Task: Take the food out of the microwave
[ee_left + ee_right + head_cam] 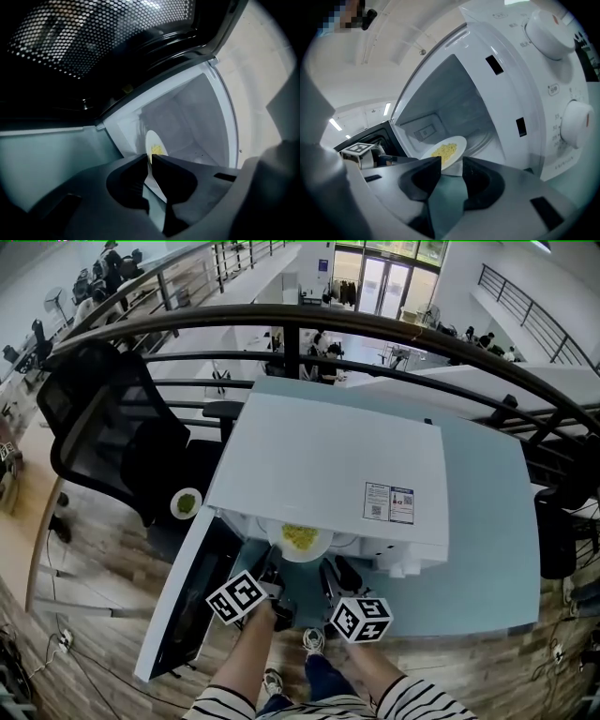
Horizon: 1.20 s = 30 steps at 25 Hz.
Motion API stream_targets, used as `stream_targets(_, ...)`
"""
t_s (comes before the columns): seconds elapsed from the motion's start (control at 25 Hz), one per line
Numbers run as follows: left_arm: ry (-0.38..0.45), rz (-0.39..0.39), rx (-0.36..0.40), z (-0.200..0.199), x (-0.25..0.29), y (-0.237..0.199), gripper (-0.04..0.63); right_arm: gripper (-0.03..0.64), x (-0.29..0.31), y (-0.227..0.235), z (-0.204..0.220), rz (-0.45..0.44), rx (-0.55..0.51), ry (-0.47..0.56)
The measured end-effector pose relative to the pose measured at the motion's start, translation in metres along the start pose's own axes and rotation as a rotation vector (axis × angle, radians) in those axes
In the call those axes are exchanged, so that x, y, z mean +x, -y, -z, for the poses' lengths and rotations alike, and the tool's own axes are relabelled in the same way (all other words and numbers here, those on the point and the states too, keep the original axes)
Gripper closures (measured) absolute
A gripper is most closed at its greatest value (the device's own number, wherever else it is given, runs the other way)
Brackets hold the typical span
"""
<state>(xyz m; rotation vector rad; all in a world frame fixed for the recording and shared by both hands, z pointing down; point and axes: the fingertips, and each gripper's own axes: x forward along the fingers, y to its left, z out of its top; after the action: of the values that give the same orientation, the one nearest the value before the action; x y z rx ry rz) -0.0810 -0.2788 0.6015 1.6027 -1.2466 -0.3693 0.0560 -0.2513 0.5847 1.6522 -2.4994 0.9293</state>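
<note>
The left tongs [150,158] are pinching the round white plate of yellow food [300,538], half out of the white microwave [328,465]; the right tongs [451,161] are hanging spread apart nearby.

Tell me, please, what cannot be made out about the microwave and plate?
- Head view: the top of the microwave hides its cavity and the far part of the plate.
- Left gripper view: the left gripper covers the plate's near rim.
- Head view: the label print is too small to read.
</note>
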Motion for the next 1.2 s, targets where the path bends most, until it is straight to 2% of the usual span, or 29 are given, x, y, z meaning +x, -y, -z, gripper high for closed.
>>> stream_targets(0.24, -0.036, -0.008, -0.007, 0.018, -0.01, -0.008, 0.554, 0.466, 0.003, 0.008, 0.006, 0.011, 0.061, -0.004)
stream_targets(0.64, -0.06, 0.014, -0.015, 0.029, -0.01, -0.013, 0.555, 0.471, 0.009, 0.021, 0.014, 0.042, 0.106, -0.022)
stream_targets(0.8, -0.065, 0.027, -0.011, 0.03, -0.009, -0.012, 0.557, 0.485, 0.01, 0.024, 0.02, 0.052, 0.107, -0.036)
stream_targets(0.88, -0.07, 0.035, -0.007, 0.029, -0.01, -0.011, 0.556, 0.517, 0.009, 0.025, 0.02, 0.055, 0.11, -0.039)
stream_targets(1.08, -0.072, 0.075, -0.004, 0.031, -0.013, -0.006, 0.557, 0.52, 0.004, 0.025, 0.019, 0.052, 0.125, -0.039)
stream_targets(1.2, -0.086, 0.088, 0.025, 0.034, -0.018, -0.002, 0.557, 0.52, -0.003, 0.023, 0.019, 0.054, 0.131, -0.039)
